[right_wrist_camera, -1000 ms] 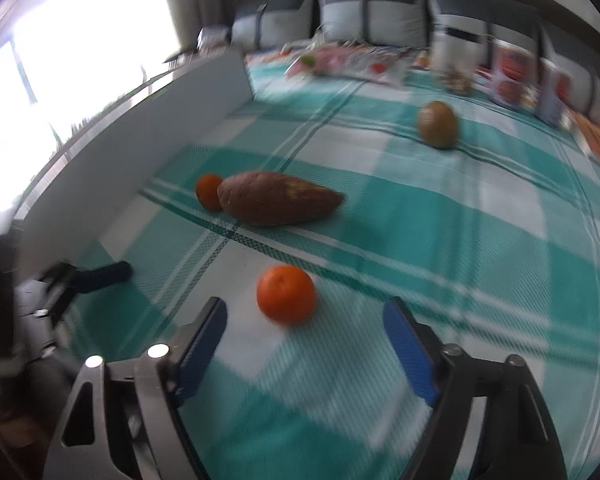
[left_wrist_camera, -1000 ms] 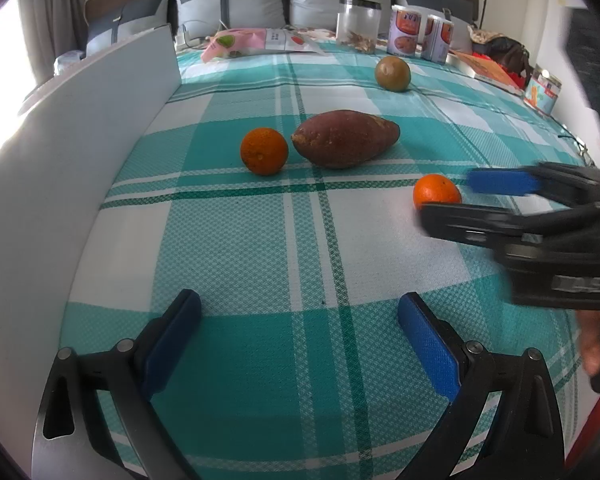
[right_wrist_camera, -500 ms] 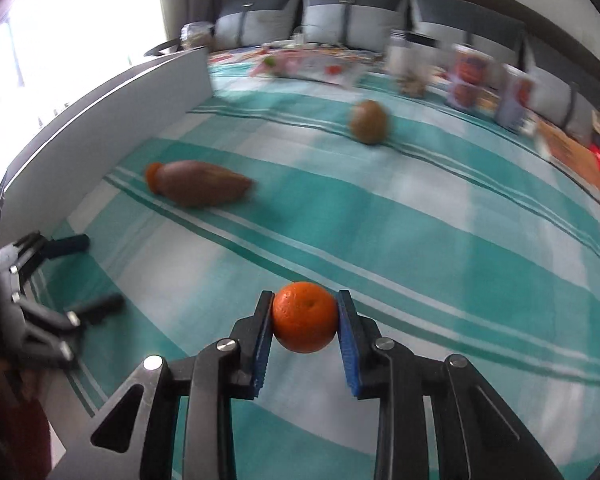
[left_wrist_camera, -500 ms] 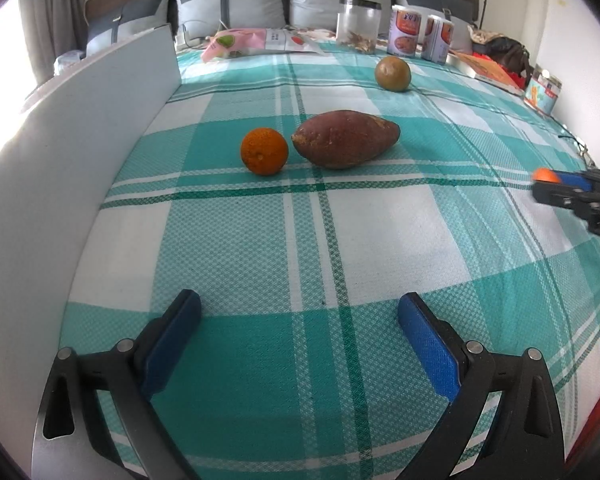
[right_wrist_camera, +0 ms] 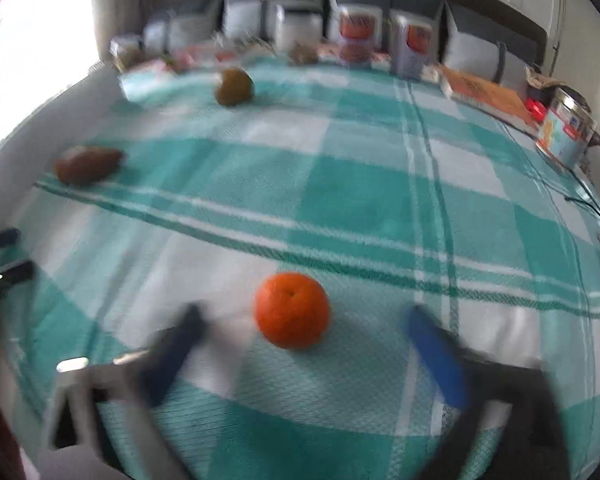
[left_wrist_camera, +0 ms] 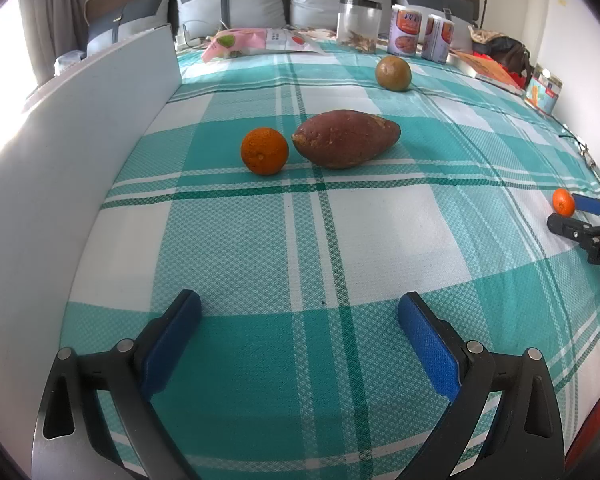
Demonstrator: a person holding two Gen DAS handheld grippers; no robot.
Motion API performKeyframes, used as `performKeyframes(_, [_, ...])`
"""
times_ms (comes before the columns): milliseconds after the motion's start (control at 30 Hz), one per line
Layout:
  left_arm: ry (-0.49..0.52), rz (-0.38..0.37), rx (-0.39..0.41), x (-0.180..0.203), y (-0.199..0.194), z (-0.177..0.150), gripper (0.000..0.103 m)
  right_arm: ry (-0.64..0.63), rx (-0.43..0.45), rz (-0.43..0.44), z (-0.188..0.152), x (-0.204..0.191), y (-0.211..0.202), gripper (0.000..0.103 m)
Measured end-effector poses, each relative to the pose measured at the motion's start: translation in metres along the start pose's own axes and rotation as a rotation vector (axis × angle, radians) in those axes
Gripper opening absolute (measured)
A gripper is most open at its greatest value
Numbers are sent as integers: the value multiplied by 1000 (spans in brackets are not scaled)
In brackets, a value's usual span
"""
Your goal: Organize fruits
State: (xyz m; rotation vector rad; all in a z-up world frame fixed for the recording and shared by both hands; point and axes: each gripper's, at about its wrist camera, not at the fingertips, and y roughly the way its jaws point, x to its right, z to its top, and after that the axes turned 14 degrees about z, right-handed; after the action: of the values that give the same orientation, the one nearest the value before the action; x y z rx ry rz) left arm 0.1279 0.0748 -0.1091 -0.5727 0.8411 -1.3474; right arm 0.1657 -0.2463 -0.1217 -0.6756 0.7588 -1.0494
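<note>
While we scan from the left, we note:
Board point(left_wrist_camera: 80, 152): upright along the left edge.
Left gripper point(left_wrist_camera: 300, 332): jaws wide, nothing between.
Orange point(left_wrist_camera: 264, 151): beside yam point(left_wrist_camera: 346, 138).
Right gripper point(right_wrist_camera: 304, 344): jaws just opened wide; 1 mandarin point(right_wrist_camera: 291, 310) lies loose between them on the cloth point(right_wrist_camera: 360, 184).

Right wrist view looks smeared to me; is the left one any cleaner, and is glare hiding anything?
Right wrist view: motion blur smears the right gripper, its jaws just opening, though the small orange between them reads clearly. Left wrist view: sharp, fisheye-bent; window glare washes out only the left edge beside the white board.
</note>
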Motion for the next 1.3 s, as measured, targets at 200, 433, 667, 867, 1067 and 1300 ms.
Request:
performKeyframes(200, [0, 0, 0, 0, 0, 0, 100, -2, 1, -3, 1, 0, 1, 103])
performKeyframes(433, [1, 4, -2, 0, 0, 0, 100, -2, 1, -2, 1, 0, 0, 103])
performKeyframes(667, [125, -36, -82, 14, 0, 28, 99, -2, 1, -3, 1, 0, 0, 103])
performKeyframes(867, [351, 0, 33, 57, -4, 94, 99, -2, 1, -2, 1, 0, 0, 103])
performKeyframes(1067, [457, 75, -67, 79, 41, 115, 97, -2, 1, -2, 1, 0, 0, 103])
performKeyframes(1300, [411, 30, -146, 72, 48, 117, 47, -2, 2, -2, 1, 0, 0, 103])
